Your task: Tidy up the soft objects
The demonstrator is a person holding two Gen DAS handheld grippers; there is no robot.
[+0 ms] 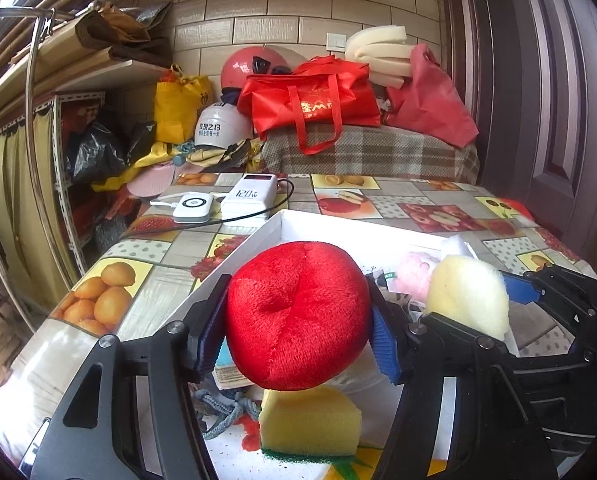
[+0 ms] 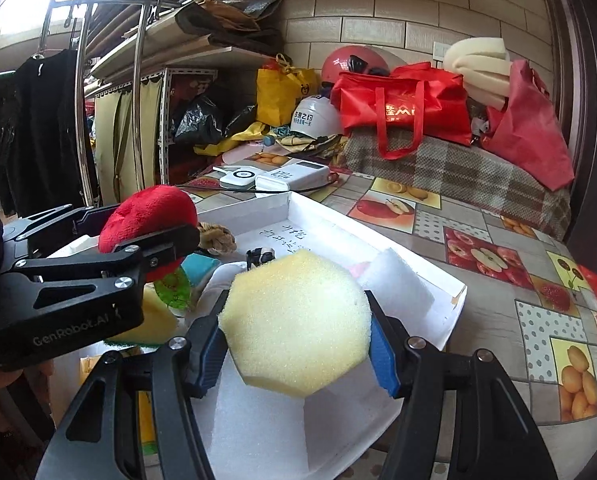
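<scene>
A round red plush ball (image 1: 298, 312) is clamped between the blue pads of my left gripper (image 1: 298, 330), which holds it above a white box (image 1: 274, 224). My right gripper (image 2: 296, 350) is shut on a pale yellow hexagonal foam sponge (image 2: 294, 320) over the same box (image 2: 338, 216). The two grippers are side by side, the left gripper (image 2: 138, 228) with the plush ball (image 2: 146, 212) on the left. In the box lie a yellow sponge with a green scourer (image 1: 310, 420), a pink soft item (image 1: 412, 272) and a white foam block (image 2: 398, 280).
The box sits on a table with a fruit-pattern cloth (image 1: 110, 288). A power bank (image 1: 250, 196), a white charger (image 1: 190, 206) and a black cable lie behind it. Red bags (image 1: 314, 100) and helmets are piled at the back, a dark door (image 1: 558, 100) stands on the right, and a clothes rack (image 2: 78, 100) on the left.
</scene>
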